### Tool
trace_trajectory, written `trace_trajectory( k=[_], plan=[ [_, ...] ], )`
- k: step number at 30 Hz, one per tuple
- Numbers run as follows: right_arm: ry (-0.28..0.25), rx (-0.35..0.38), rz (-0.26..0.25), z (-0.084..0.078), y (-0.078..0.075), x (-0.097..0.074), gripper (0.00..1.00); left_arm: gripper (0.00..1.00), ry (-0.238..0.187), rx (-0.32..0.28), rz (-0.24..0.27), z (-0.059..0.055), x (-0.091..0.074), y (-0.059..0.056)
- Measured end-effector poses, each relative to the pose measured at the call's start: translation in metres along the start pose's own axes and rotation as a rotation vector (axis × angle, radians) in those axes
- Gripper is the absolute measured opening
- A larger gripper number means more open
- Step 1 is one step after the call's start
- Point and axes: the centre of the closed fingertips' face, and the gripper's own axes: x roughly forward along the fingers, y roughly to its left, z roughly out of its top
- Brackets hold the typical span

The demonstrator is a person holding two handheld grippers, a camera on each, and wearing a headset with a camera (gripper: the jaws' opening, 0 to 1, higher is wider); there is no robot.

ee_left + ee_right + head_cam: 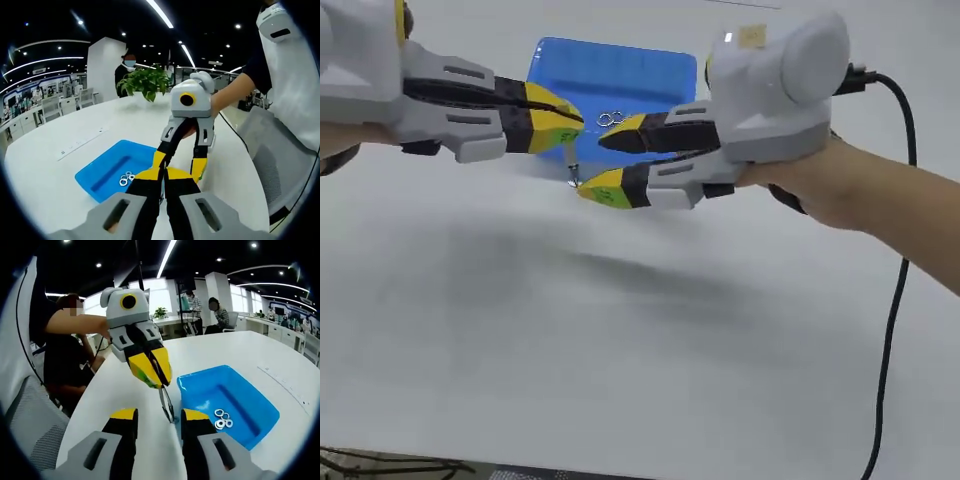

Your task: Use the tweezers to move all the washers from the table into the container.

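Note:
My left gripper (575,122) comes in from the left, shut on a pair of thin metal tweezers (570,160) that hang down toward the table. The tweezers' tips reach down just in front of the blue container (620,70); whether they hold a washer I cannot tell. Several washers (610,120) lie together inside the container. My right gripper (595,165) faces the left one with its jaws open, one above and one below the tweezers. In the right gripper view the tweezers (166,402) hang between my open right gripper (159,416), with the washers (222,421) in the container (250,405).
The white table (620,340) spreads wide in front of the grippers. A black cable (895,290) trails from the right gripper over the table's right side. People sit at desks behind, and a potted plant (147,82) stands at the table's far end.

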Motion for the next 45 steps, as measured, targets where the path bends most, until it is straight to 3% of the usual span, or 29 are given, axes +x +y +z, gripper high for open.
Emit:
trace_trajectory(
  k=[3, 11, 13, 17, 21, 23, 24, 28, 33, 37, 45],
  plan=[
    [0.023, -0.013, 0.027, -0.003, -0.008, 0.007, 0.32, 0.05, 0.002, 0.001, -0.006, 0.0, 0.001, -0.002],
    [0.072, -0.097, 0.076, -0.007, -0.005, 0.027, 0.26, 0.05, 0.006, 0.005, -0.018, 0.003, 0.002, -0.01],
    [0.083, -0.129, 0.086, -0.008, -0.004, 0.03, 0.2, 0.05, 0.01, 0.01, -0.023, 0.004, 0.003, -0.014],
    [0.081, -0.134, 0.08, -0.006, -0.011, 0.029, 0.12, 0.05, 0.015, 0.012, -0.023, 0.005, 0.003, -0.016],
    [0.089, -0.151, 0.095, -0.007, -0.007, 0.029, 0.12, 0.05, 0.018, 0.011, -0.026, 0.007, 0.003, -0.018],
    [0.091, -0.227, 0.093, -0.007, -0.006, 0.028, 0.1, 0.05, 0.019, 0.013, -0.028, 0.008, 0.004, -0.019],
    [0.095, -0.206, 0.091, -0.008, -0.005, 0.028, 0.1, 0.05, 0.021, 0.02, -0.027, 0.008, 0.004, -0.02],
    [0.099, -0.233, 0.079, -0.007, -0.005, 0.027, 0.09, 0.05, 0.027, 0.027, -0.024, 0.006, 0.005, -0.018],
    [0.098, -0.238, 0.068, -0.008, -0.003, 0.026, 0.09, 0.07, 0.036, 0.05, 0.002, 0.004, 0.005, -0.016],
    [0.083, -0.228, 0.067, -0.008, -0.001, 0.027, 0.09, 0.17, 0.046, 0.053, 0.009, 0.001, 0.003, -0.017],
    [0.071, -0.219, 0.066, -0.005, 0.001, 0.022, 0.09, 0.3, -0.029, 0.026, 0.114, 0.023, 0.002, -0.022]
  ],
)
